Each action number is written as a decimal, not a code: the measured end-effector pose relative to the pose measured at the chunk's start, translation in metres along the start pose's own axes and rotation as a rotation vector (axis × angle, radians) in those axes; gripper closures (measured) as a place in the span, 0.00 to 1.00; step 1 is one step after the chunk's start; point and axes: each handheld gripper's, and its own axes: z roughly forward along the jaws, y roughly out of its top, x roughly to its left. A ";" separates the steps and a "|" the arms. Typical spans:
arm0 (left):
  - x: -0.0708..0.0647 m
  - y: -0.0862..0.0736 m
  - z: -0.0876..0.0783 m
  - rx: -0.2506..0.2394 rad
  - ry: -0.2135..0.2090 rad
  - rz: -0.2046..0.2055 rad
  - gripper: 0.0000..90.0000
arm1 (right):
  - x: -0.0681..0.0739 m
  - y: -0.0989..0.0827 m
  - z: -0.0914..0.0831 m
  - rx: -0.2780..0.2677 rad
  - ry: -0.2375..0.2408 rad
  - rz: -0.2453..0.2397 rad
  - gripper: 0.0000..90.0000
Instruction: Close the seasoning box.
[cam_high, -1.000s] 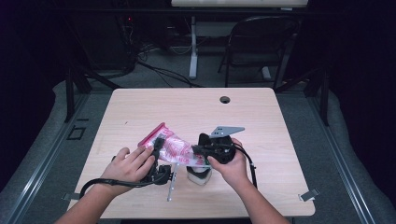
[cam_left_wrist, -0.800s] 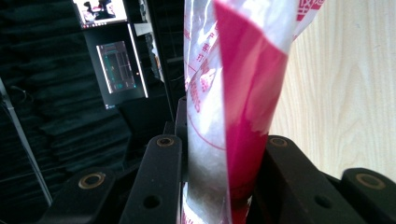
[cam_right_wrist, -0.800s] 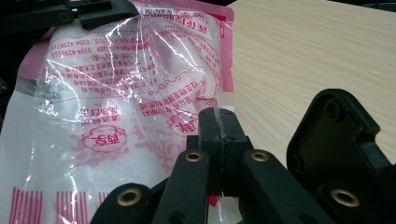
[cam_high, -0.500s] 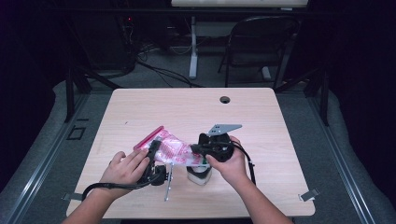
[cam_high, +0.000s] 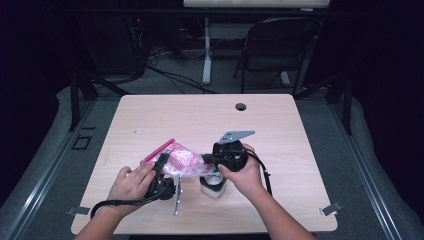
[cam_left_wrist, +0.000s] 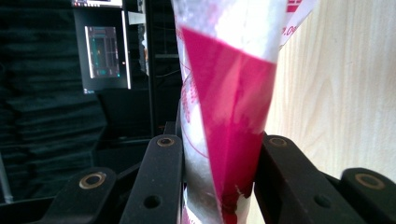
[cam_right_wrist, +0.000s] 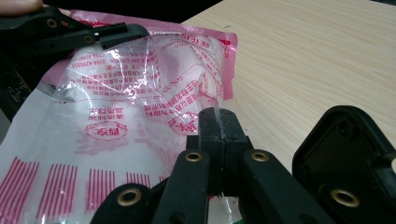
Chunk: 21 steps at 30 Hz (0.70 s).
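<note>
A clear plastic bag (cam_high: 182, 161) with pink print and a pink sealed edge is stretched between my two grippers just above the wooden table (cam_high: 200, 115). My left gripper (cam_high: 162, 166) is shut on the bag's pink end (cam_left_wrist: 224, 93), and its jaws (cam_left_wrist: 219, 144) press the folded film from both sides. My right gripper (cam_high: 206, 159) is shut on the opposite edge of the bag (cam_right_wrist: 130, 93), with a thin strip of film pinched at its tips (cam_right_wrist: 218, 126). The left gripper (cam_right_wrist: 93, 32) also shows at the far end of the bag in the right gripper view.
A small white object (cam_high: 212, 186) sits on the table under my right hand. A round cable hole (cam_high: 241, 106) lies near the table's far edge. Beyond the table stand a dark folding chair (cam_high: 280, 45) and a white stand leg (cam_high: 206, 50).
My left hand has sunk a little toward the table with the bag's pink end, so the bag lies flatter. The right hand has kept still.
</note>
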 end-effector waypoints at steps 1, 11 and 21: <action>-0.001 -0.001 0.000 -0.001 -0.007 -0.018 0.86 | 0.000 0.000 0.000 -0.003 0.002 0.005 1.00; -0.015 -0.004 0.005 -0.014 -0.027 -0.113 0.85 | 0.003 0.005 0.001 0.023 -0.017 -0.011 1.00; -0.023 -0.007 0.005 -0.009 -0.048 -0.174 0.85 | 0.009 0.008 0.003 0.034 -0.010 -0.026 1.00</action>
